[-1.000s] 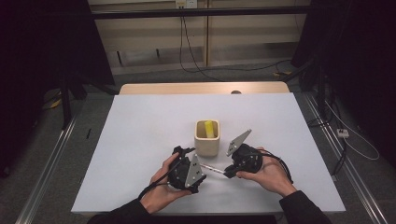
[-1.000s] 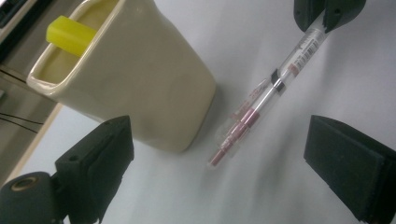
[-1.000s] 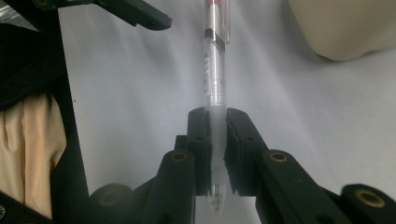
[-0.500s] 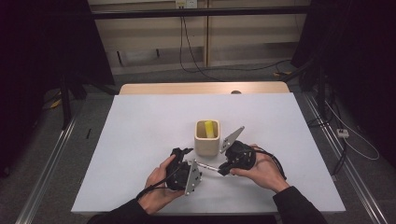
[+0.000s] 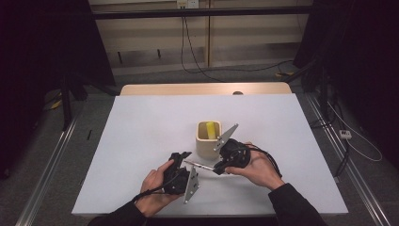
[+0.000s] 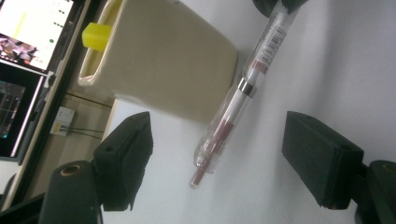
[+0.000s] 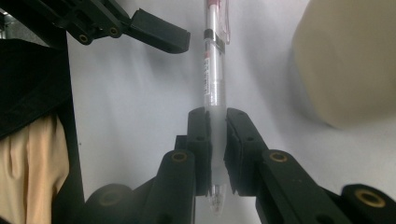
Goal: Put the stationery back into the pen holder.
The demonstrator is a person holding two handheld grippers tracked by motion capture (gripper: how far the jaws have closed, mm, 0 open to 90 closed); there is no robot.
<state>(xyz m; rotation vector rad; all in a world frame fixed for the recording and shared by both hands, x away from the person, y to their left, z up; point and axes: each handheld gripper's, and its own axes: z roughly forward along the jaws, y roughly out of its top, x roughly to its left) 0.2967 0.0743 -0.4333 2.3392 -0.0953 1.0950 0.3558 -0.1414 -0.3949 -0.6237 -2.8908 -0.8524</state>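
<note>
A clear pen with a red refill (image 5: 200,165) lies level between the two grippers, just above the white table (image 5: 141,132). My right gripper (image 5: 218,168) is shut on its rubber grip end (image 7: 214,70). The pen's clicker end (image 6: 219,135) reaches between the pads (image 6: 130,144) of my left gripper (image 5: 183,157), with a gap on each side. Those jaws have just been closing and stand open around the pen. A cream cup (image 5: 208,138) holding a yellow object (image 5: 211,129) stands right behind the pen.
The cup (image 6: 163,60) is close beside the pen and the right gripper (image 7: 215,140). The table's front edge runs just below both hands. A wooden strip (image 5: 202,88) borders the far edge, with cables on the floor beyond.
My right hand has carried the pen leftward, so its clicker end now sits between the left gripper's jaws. The left gripper's jaws have narrowed.
</note>
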